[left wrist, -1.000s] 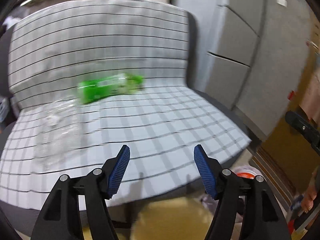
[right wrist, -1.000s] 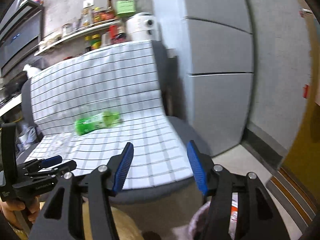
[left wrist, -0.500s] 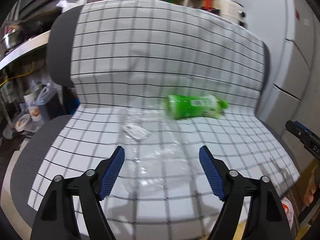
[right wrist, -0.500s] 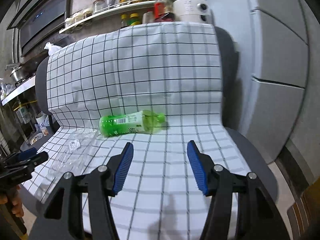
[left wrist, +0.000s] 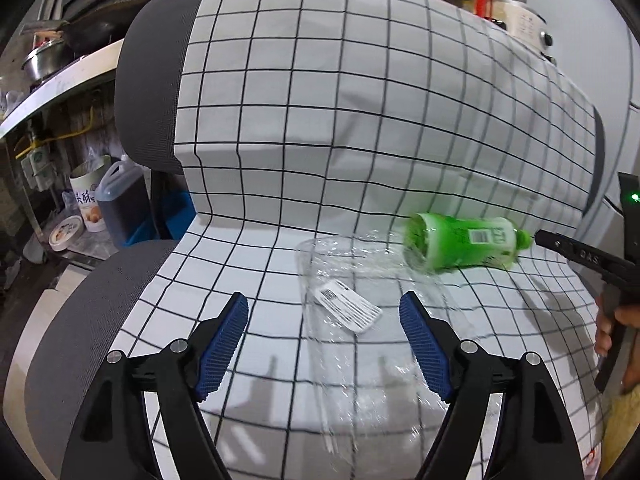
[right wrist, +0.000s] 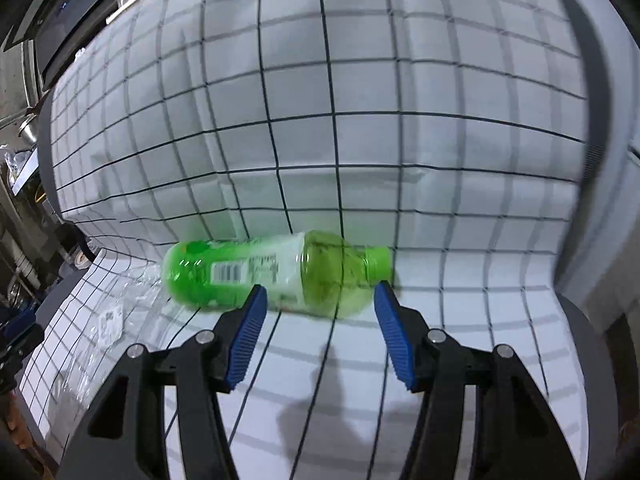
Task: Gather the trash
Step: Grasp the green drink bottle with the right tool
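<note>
**Both claws open and lined up, nothing picked up yet**

The right claw [right wrist: 318,316] stands with its blue pads apart and empty, hanging just in front of the green bottle [right wrist: 276,272]; the left claw [left wrist: 324,332] is spread wide, also empty, over the clear plastic wrapper [left wrist: 352,320]. This looks like the approach step of collecting the trash: each claw aimed at its own piece, neither touching it.

The bottle lies on its side on the seat of the sofa [right wrist: 440,320], close to where seat meets backrest, on the white checked cover [left wrist: 320,120]. Its green cap points to the right in the right wrist view and its base to the left. The body is see-through green, with a white label and a barcode around the middle, and it looks empty or nearly so (the frame is a little blurred, so I would not swear to it). Light and round, it will probably roll if nudged from one side only.

The wrapper lies flat and crinkled on the seat just beside the bottle's base, a small white barcode sticker on it.

Next, I judge, the right claw needs to go forward and down until the pads straddle the bottle's body, then close. The left claw must come down onto the thin film and pinch a raised fold, since flat plastic gives little to grip.
</note>
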### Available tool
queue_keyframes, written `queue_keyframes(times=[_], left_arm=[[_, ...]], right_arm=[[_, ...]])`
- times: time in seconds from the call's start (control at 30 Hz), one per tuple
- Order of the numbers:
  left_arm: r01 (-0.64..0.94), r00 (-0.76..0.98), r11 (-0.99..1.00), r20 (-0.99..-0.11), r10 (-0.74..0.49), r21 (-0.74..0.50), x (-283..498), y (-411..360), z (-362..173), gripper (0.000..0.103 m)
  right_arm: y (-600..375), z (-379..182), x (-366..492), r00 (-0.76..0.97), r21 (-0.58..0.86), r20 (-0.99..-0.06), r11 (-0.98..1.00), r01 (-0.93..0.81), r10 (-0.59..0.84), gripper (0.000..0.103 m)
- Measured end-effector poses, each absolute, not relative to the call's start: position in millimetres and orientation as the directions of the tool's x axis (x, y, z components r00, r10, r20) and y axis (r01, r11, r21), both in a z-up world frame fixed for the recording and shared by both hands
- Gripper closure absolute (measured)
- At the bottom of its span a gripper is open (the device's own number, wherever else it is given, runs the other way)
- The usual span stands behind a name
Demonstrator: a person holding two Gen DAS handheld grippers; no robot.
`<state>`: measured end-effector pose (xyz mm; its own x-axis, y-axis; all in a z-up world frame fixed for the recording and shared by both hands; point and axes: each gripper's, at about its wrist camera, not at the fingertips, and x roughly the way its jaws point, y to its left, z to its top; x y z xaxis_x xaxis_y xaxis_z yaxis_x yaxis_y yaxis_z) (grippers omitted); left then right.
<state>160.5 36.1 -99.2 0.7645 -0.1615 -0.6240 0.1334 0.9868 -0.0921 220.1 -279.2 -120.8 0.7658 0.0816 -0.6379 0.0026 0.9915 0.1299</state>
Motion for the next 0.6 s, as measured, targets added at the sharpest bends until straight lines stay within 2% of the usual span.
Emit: queue_keyframes(times=[0.37,0.6], left_arm=[[0.115,0.745,0.989,-0.650,-0.151,-0.098,180.0,34.7,-112.4,0.025],[0.107,0.741,0.989,-0.655,-0.151,-0.107,176.2,37.6,-113.4,0.025]], right_arm=[[-291.9,-134.4,276.3,0.743,0.186,-0.634,0.975,-0.122,0.214,0.047],[-283.3,-136.1,255.0,0.669,0.237,-0.687,0.957,-0.165,0.285,0.040]])
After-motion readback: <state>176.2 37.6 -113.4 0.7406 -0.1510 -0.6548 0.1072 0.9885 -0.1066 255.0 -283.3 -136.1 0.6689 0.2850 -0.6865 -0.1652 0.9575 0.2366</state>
